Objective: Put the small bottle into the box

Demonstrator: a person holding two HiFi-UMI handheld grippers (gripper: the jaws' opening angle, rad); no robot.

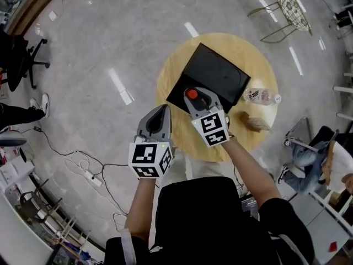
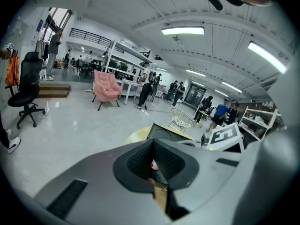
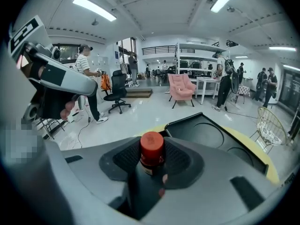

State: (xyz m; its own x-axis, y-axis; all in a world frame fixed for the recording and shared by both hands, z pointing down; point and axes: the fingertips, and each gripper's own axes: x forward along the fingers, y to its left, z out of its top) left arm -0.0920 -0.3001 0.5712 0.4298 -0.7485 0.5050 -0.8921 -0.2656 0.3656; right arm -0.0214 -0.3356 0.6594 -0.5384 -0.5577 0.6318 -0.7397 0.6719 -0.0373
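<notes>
Box: black, open-topped, sits on the round wooden tabletop. In the right gripper view you can make out round recesses in its floor.

Small bottle: red cap, dark body. You've got it upright in your right claw, jaws part open with the pads pressed on its sides below the cap. From the head view it hangs at the box's near edge. Can't tell if it touches the box. What's inside the bottle is not visible.

Your left claw is off the box's near corner, beside the right one. Its tips are together and there is nothing between them.

Water bottle: clear plastic, white cap. It lies on its side on the tabletop, just past the box's right corner, apart from it.

A small tan thing lies on the tabletop, nearer you than the box. What it is isn't clear.

Writing: the small bottle has a label strip under the cap, too small to read. The water bottle's label is also unreadable. The claw cubes carry black-and-white square markers, no words.
</notes>
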